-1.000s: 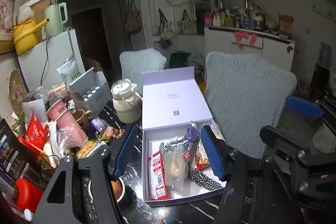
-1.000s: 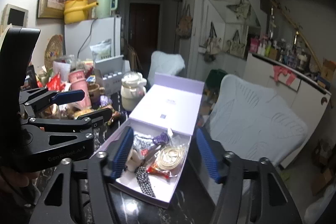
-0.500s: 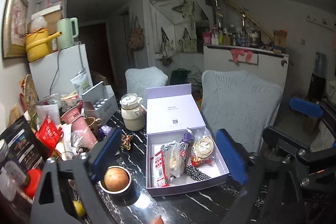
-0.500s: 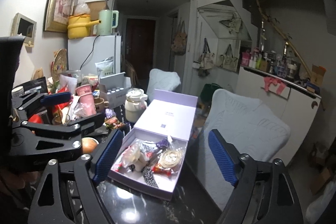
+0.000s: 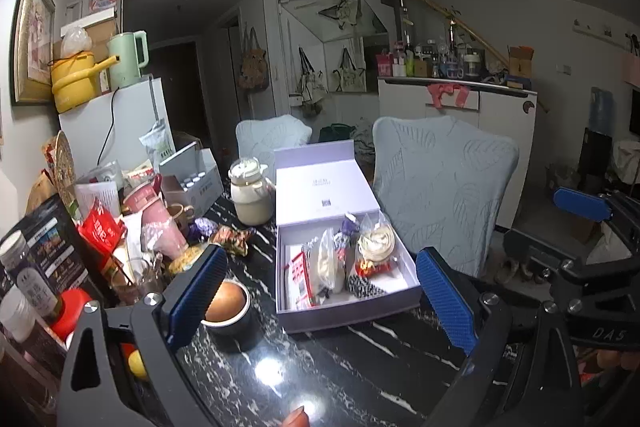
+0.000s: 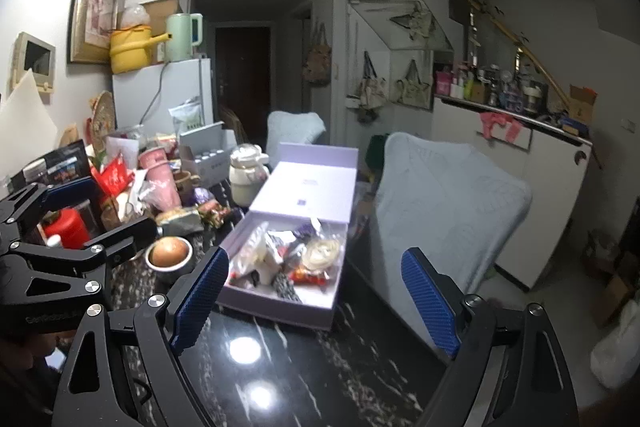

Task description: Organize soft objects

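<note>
Both grippers, left gripper (image 5: 322, 297) and right gripper (image 6: 314, 301), are hanging wide apart, gripping nothing, the right's jaws having just been widening. The lavender box (image 5: 352, 313) of soft packets (image 5: 326, 263) is sitting on the table (image 5: 360, 371) just ahead of them.

Left hand-held gripper (image 5: 320, 291), right hand-held gripper (image 6: 316, 297): jaws spread, empty.

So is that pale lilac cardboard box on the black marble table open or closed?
Open: the pale lilac cardboard box has its lid tilted back, with bagged items visible inside.

bare black tabletop (image 5: 360, 367) before open box (image 5: 348, 311); clutter (image 5: 132, 227) leftward
</note>
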Action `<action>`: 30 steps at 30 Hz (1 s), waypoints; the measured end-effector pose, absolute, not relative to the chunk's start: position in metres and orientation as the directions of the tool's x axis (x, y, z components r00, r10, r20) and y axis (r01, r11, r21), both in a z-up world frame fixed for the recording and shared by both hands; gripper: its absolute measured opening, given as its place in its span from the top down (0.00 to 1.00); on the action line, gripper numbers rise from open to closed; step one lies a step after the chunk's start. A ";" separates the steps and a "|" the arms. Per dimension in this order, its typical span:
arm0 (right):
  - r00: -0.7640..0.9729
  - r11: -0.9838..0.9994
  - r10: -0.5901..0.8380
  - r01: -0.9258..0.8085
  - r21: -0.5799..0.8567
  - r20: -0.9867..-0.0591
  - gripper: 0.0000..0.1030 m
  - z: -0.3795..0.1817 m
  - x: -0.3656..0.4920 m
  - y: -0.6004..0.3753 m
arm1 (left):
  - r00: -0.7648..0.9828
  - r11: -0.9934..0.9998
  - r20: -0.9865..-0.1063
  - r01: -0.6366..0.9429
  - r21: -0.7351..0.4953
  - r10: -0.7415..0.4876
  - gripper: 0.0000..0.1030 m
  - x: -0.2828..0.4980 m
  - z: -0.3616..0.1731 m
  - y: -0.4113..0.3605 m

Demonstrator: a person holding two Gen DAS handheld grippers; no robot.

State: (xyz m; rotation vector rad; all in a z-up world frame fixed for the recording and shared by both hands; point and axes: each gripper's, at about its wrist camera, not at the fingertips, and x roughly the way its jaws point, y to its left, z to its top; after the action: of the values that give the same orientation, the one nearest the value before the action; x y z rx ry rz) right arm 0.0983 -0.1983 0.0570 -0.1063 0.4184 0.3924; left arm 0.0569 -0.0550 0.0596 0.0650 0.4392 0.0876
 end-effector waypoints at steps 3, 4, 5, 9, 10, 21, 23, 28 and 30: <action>0.839 0.927 0.329 -0.374 -0.021 -0.433 0.14 0.050 0.093 -0.201 | 0.891 0.996 -0.447 -0.058 0.063 0.080 0.06 0.055 0.050 -0.054; 0.838 0.930 0.322 -0.367 -0.019 -0.441 0.14 0.046 0.092 -0.202 | 0.888 0.997 -0.453 -0.054 0.058 0.075 0.06 0.055 0.047 -0.053; 0.837 0.931 0.319 -0.364 -0.018 -0.446 0.14 0.045 0.091 -0.202 | 0.885 0.997 -0.460 -0.049 0.054 0.069 0.06 0.055 0.044 -0.053; 0.829 0.937 0.307 -0.349 -0.004 -0.468 0.14 0.034 0.086 -0.205 | 0.880 0.997 -0.470 -0.045 0.056 0.067 0.06 0.052 0.035 -0.053; 0.827 0.938 0.303 -0.346 -0.002 -0.474 0.14 0.032 0.085 -0.206 | 0.878 0.998 -0.475 -0.043 0.053 0.063 0.06 0.052 0.032 -0.052; 0.822 0.948 0.276 -0.317 0.002 -0.498 0.13 0.018 0.078 -0.206 | 0.864 0.999 -0.503 -0.020 0.039 0.037 0.06 0.056 0.025 -0.050; 0.824 0.951 0.268 -0.309 0.000 -0.499 0.14 0.018 0.077 -0.206 | 0.864 0.999 -0.503 -0.020 0.045 0.040 0.06 0.057 0.024 -0.050; 0.831 0.958 0.246 -0.288 -0.008 -0.499 0.14 0.019 0.076 -0.204 | 0.858 1.000 -0.514 -0.009 0.020 0.018 0.06 0.058 0.024 -0.046; 0.834 0.959 0.242 -0.283 -0.009 -0.497 0.14 0.020 0.075 -0.203 | 0.859 1.000 -0.512 -0.009 0.019 0.017 0.06 0.057 0.025 -0.045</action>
State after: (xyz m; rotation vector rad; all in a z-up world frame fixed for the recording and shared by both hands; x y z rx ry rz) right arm 0.0755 -0.2031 0.0197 -0.0829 0.5151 0.2783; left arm 0.0573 -0.0453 0.0246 0.0159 0.5380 0.0138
